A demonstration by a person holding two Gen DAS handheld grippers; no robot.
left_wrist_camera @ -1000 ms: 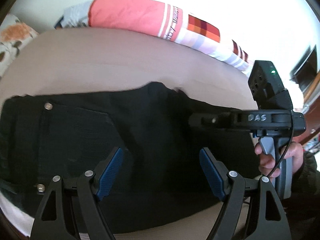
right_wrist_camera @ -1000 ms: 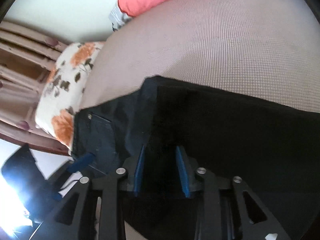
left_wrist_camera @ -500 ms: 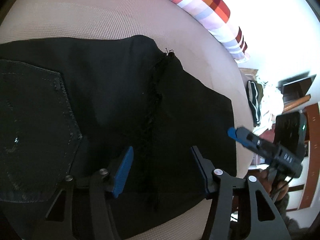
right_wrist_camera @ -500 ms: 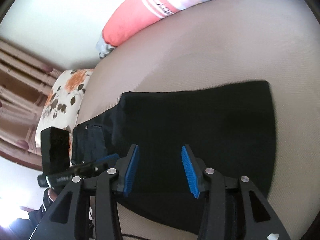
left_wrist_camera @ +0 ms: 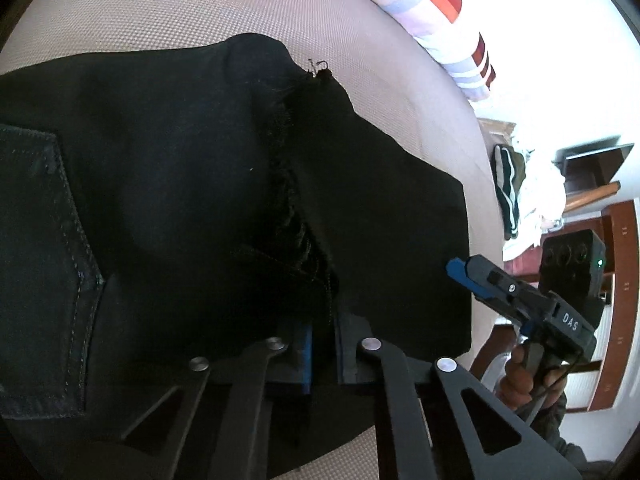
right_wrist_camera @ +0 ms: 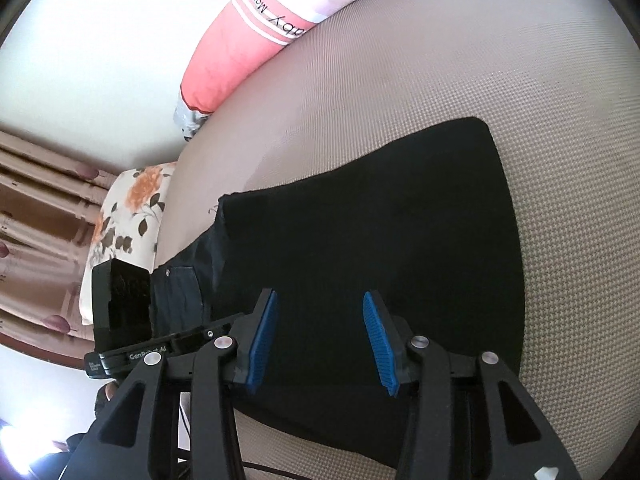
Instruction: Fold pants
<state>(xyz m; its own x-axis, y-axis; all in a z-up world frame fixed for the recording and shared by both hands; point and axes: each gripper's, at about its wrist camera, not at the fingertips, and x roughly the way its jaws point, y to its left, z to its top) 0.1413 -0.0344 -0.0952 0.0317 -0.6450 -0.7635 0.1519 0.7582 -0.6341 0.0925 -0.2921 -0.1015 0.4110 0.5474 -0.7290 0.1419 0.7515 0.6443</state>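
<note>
Pants [left_wrist_camera: 168,200] lie folded over once on the bed [right_wrist_camera: 440,100]; left gripper [left_wrist_camera: 320,344] is clamped on the hem, right gripper [right_wrist_camera: 320,340] hovers apart. Another fold likely remains.

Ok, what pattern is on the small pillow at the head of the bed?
White with orange flowers and dark leaves; the pillow shows best in the right wrist view.

Bright daylight, heavy fisheye, both feeds sharp at centre.

I see the wall blown out to white top right on the left feed and glare at the lower-left corner of the right one; the black pants [left_wrist_camera: 168,184] lose nearly all detail in shadow, and the bed [right_wrist_camera: 440,72] bows hard toward the dark rims.
</note>
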